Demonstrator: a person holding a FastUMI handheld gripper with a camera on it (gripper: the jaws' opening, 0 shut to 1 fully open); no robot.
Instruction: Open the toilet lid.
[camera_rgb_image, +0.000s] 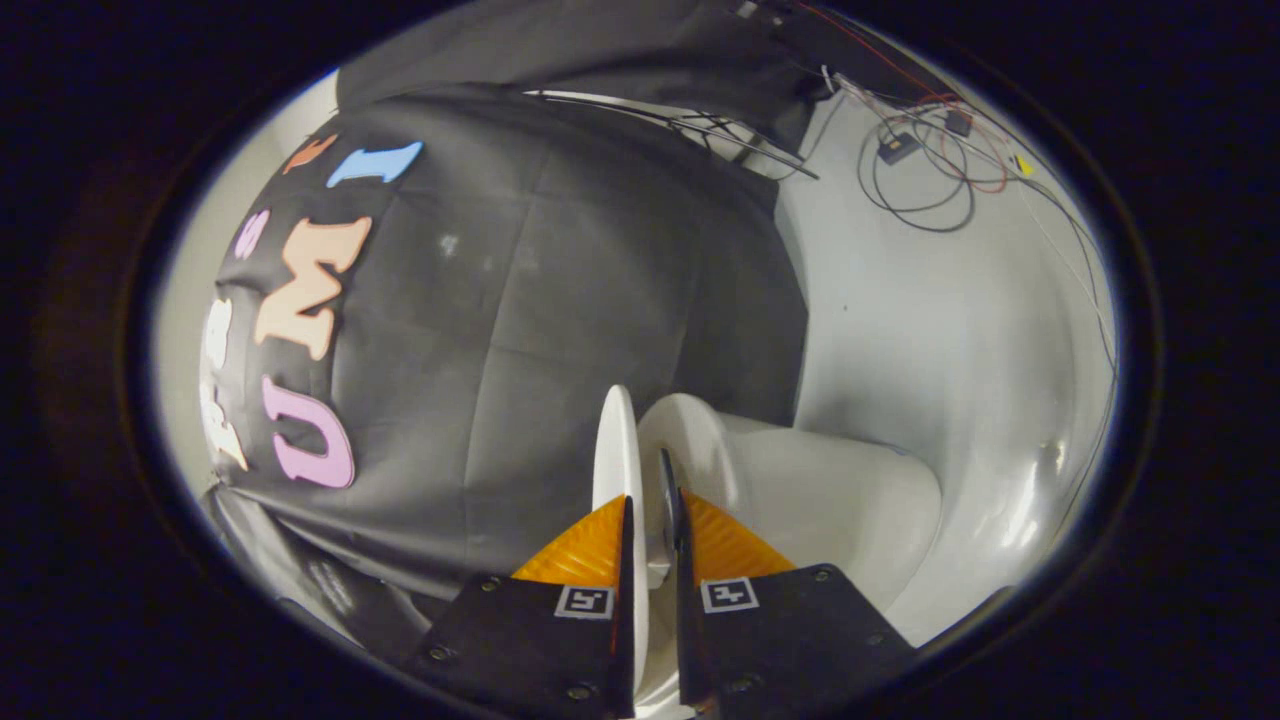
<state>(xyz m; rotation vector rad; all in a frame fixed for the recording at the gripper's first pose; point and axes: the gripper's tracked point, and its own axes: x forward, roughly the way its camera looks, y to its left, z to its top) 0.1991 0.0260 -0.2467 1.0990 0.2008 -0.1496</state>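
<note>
I see the gripper (652, 520) pinching the lid (617, 450) edge-on, one finger on each face. The lid stands apart from the toilet (820, 490), which sits just beside the fingers. Black cloth (560, 330) hangs beyond; cables (915, 165) sprawl across the white floor (940, 330).

Toilet lid's (618, 450) lower edge behind jaws.

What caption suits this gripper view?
Gripper shut on the toilet lid edge, toilet bowl just beyond.
</note>
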